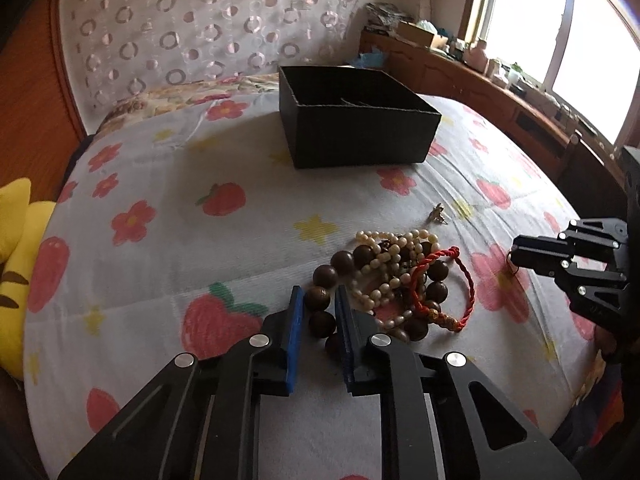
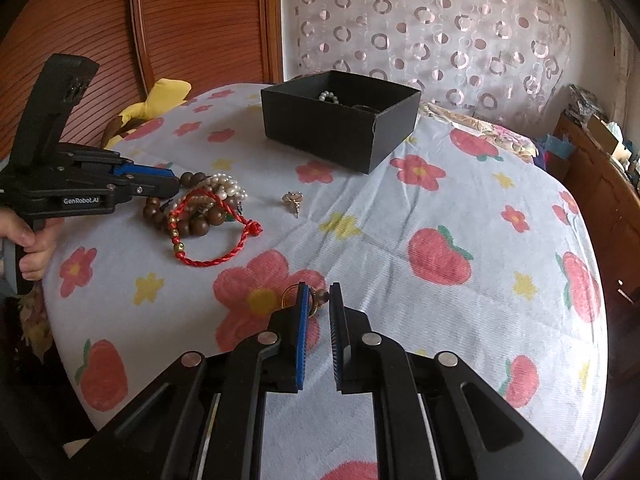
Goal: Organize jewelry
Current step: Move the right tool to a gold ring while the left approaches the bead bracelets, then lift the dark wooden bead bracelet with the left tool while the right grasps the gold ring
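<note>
Left gripper (image 1: 319, 294) clamped on the brown wooden bead bracelet (image 1: 320, 300) at the near edge of the jewelry pile (image 1: 400, 280). Right gripper (image 2: 319, 294) pinching a gold ring (image 2: 290, 296) – pressed to the bedspread (image 2: 400, 280). Farther off – black box (image 1: 352, 120), open-topped.

Pale grey-white bedspread (image 2: 400, 240) printed all over with coral-red flowers, red strawberries with green leaves, small yellow blossoms; black box (image 1: 356, 128) on it, plain and matte; dark brown wooden beads (image 1: 332, 276) tangled with cream-white pearls (image 1: 384, 276); twisted red cord bracelet (image 2: 216, 236) with gold beads; gold-toned ring (image 2: 296, 300); blue pads on black grippers; sheer curtain (image 2: 440, 28) patterned with pink and grey circles; bright yellow plush (image 1: 20, 248); reddish-brown ribbed wood panel (image 2: 192, 20).
</note>
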{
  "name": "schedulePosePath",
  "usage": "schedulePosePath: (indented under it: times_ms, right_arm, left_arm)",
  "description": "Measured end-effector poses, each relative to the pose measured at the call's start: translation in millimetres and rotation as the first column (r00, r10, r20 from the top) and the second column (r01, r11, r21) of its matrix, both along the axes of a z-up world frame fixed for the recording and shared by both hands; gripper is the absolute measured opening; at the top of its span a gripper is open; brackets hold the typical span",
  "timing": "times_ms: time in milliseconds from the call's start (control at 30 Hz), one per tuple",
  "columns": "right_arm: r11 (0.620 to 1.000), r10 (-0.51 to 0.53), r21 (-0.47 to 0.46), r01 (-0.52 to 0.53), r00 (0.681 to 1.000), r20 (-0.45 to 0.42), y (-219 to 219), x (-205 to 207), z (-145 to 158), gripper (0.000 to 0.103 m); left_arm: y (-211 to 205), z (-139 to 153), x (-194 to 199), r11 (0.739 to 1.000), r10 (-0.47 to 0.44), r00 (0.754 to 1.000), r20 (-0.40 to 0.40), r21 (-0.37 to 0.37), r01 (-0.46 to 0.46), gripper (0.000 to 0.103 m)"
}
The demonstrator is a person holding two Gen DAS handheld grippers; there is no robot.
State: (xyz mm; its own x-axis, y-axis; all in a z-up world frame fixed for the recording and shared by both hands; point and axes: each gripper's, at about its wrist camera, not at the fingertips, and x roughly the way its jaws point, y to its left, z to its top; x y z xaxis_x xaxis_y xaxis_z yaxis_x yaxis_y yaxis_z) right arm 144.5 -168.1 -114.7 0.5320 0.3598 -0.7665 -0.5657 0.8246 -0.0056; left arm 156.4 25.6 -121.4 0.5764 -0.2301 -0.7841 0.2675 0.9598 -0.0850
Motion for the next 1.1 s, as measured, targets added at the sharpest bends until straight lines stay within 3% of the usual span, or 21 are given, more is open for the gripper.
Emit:
schedulePosePath:
  times_ms: [133,233,500,800,1100]
  right_arm:
    - [1.0,0.002,0.01,-0.001,1.0,-0.015,1,2,-2,0.015]
    - [1.0,0.003,0.016,-0.003,1.0,-0.02,0,3,-2,0.015]
    - [1.0,0.023,0.006,-0.023,1.0,0.002,2,-1,-1,0.012]
    - [0.999,0.029,0.012,-0.03,0.999,0.028,4,-5,6,0.012]
    - [0.999,0.022,0.03,-0.024,0.998,0.059,0,-7,20,0.012]
  left_arm:
    - [-2,1,1,1.0,-0.018,1.0,0.001,0.011,0.018,0.012]
    - [-1,12,-6,1.0,-0.025,0.999,0.045,-0.01,0.025,0.012]
    - [-2,85,-29,0.996,-0.03,0.976,0.217,-0.08,0.049,0.012]
    - [-13,143,-37,0.991,-0.066,0.945,0.321,-0.086,0.099,0.012]
    - [-17,152,-30,0.994,-0.058,0.94,0.335,-0.069,0.086,0.012]
